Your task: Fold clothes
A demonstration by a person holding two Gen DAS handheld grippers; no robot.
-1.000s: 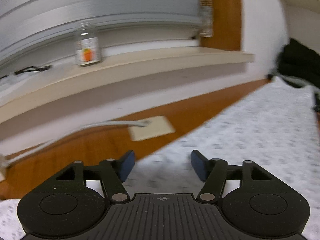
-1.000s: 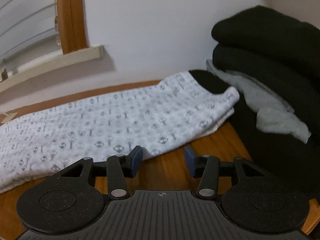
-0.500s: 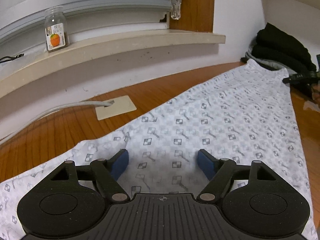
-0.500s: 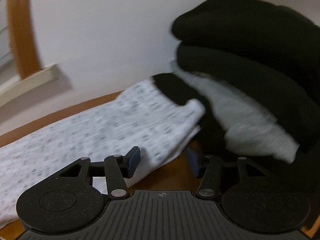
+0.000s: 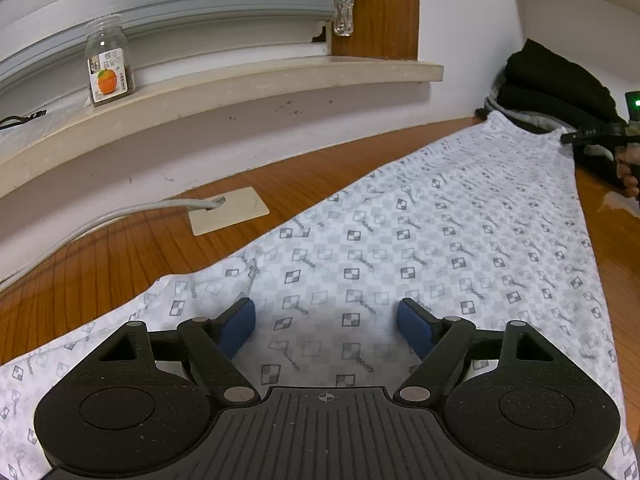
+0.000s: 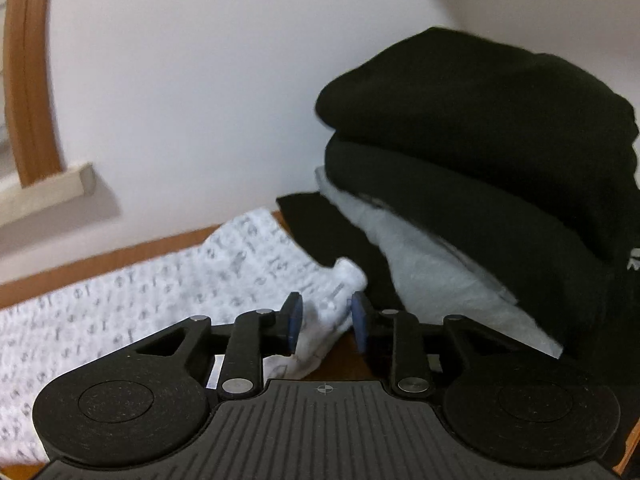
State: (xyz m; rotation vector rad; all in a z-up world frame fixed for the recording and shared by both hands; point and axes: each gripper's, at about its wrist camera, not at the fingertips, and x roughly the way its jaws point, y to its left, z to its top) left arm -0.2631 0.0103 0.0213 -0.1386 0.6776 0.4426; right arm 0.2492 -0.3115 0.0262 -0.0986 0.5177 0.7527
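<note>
Left gripper: the black two-finger left gripper with blue pads point(image 5: 326, 326) hangs just above the near end of the cloth, tilted downward. Its jaws stand wide apart and have just been opening; nothing is pinched, the cloth only lies beneath the gap.

Cloth: a long white garment printed with small grey checked squares point(image 5: 420, 240) lies flat on the glossy brown wooden table point(image 5: 120, 264). Its long axis runs from the left gripper away towards the far right, where it narrows.

Cloth's far end: the rounded white corner point(image 6: 332, 312) sits between the pads of the right gripper.

Right gripper: the matching black right gripper point(image 6: 325, 322) points slightly downward at that corner. Its jaws are narrow and have just been closing. The left pad touches the fabric; whether the right pad presses it I cannot tell.

Nearer hand: each gripper is at its own end, left at the near hem, right at the far corner.

Right of the cloth: a stack of folded black and grey clothes point(image 6: 480, 160) stands just beside the corner, against the white wall.

Coming move, as a judgement: once the left gripper also grips, one end can probably be carried along the long axis onto the other.
</note>
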